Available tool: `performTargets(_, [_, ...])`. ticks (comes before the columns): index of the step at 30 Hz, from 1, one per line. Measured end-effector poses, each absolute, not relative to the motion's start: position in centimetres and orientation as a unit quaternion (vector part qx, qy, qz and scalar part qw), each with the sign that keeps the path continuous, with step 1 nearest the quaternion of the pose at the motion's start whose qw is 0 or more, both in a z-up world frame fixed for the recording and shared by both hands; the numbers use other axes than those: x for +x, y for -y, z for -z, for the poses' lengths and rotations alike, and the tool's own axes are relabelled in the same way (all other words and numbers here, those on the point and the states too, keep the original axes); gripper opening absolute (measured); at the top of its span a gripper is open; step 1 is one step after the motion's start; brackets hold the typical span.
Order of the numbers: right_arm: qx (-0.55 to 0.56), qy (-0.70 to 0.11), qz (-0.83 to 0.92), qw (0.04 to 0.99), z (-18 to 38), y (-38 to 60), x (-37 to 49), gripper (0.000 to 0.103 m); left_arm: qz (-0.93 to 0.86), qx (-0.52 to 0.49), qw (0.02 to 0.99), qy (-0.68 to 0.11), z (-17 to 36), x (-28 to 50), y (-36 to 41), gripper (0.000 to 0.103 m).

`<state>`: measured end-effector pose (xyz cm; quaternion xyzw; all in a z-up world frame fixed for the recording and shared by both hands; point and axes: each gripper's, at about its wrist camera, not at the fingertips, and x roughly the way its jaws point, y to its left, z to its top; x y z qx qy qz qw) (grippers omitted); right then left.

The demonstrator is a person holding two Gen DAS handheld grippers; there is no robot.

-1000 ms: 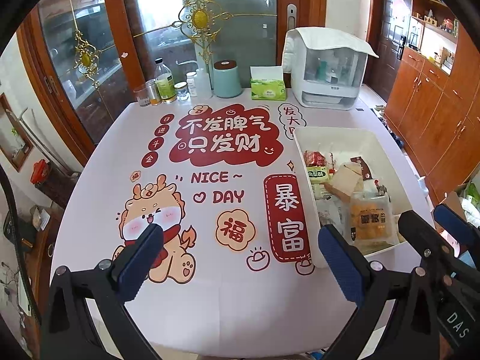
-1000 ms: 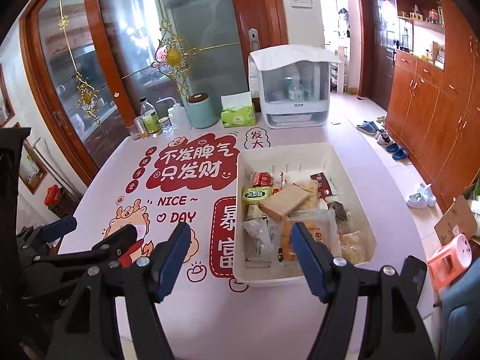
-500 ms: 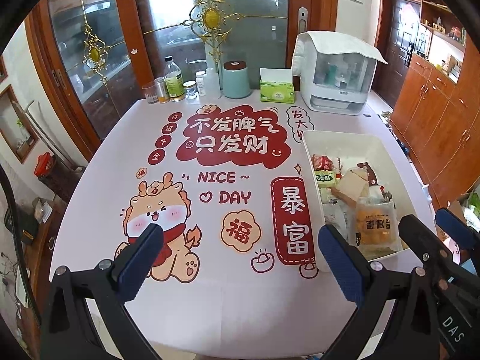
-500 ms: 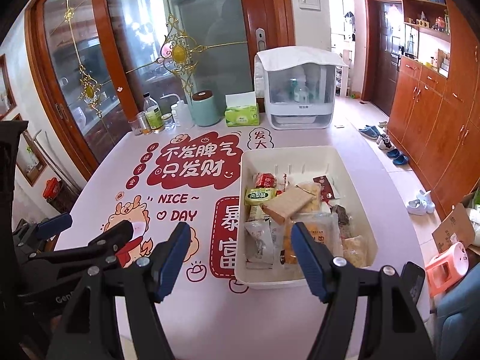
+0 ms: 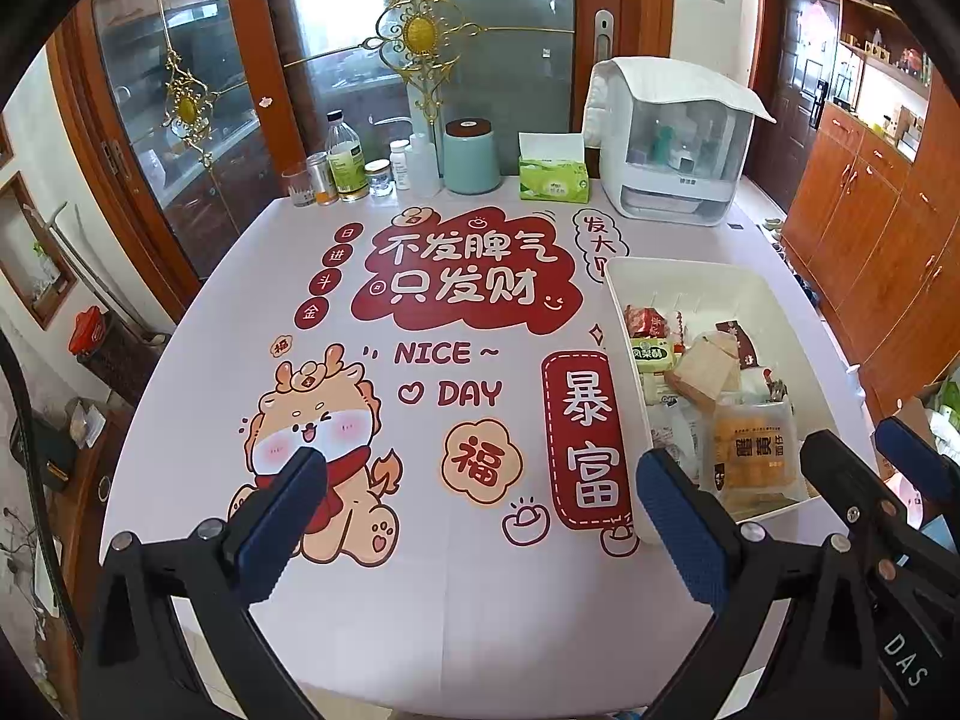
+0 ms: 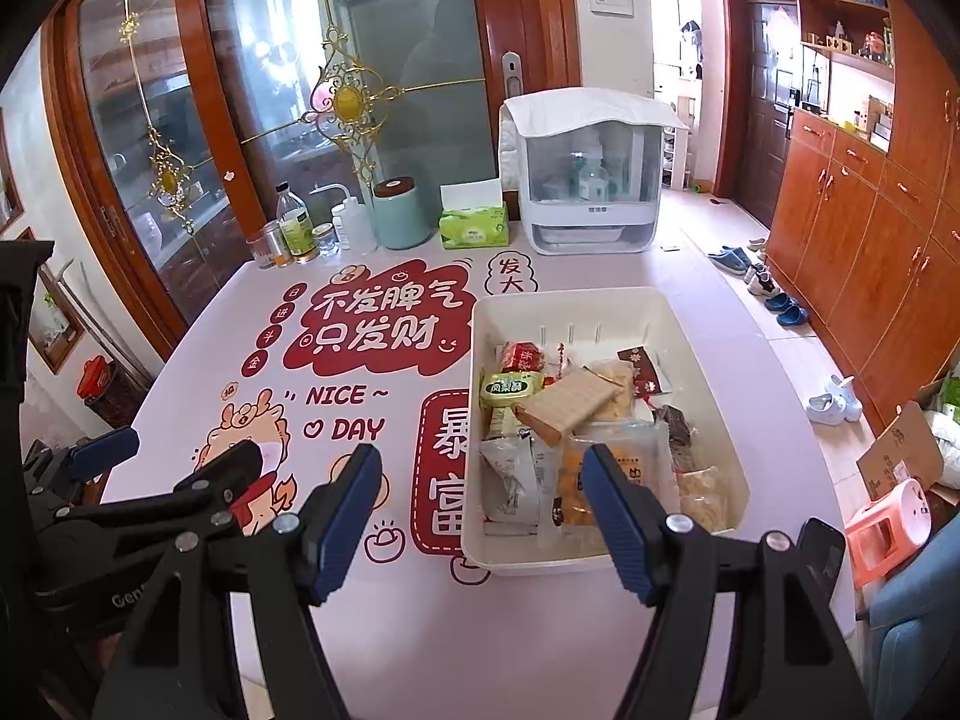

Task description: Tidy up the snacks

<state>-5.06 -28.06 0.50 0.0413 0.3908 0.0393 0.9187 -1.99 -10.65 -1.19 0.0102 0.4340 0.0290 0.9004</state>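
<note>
Both grippers, left (image 5: 480, 516) and right (image 6: 480, 516), hang wide and empty at my frame's bottom; snacks (image 6: 576, 420) fill the bin (image 6: 708, 360) at right, so sorting looks done or pending.

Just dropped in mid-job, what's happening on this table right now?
A person holds two hand-held grippers above a table covered with a pink cartoon-print cloth. The left hand-held gripper and the right hand-held gripper are both open and hold nothing. The white rectangular plastic bin sits on the right side of the table, filled with a loose heap of wrapped snacks, including a tan wafer pack and a green packet. No snack is gripped.
</note>
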Motion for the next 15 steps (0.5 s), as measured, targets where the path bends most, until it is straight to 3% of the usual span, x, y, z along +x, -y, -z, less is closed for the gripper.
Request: performTargets(15, [0.042,-0.391,-0.04,0.918,-0.39,28.13,-5.1,0.07,-0.028,0.011,0.9,-0.434,1.15,-1.97,10.62,0.102])
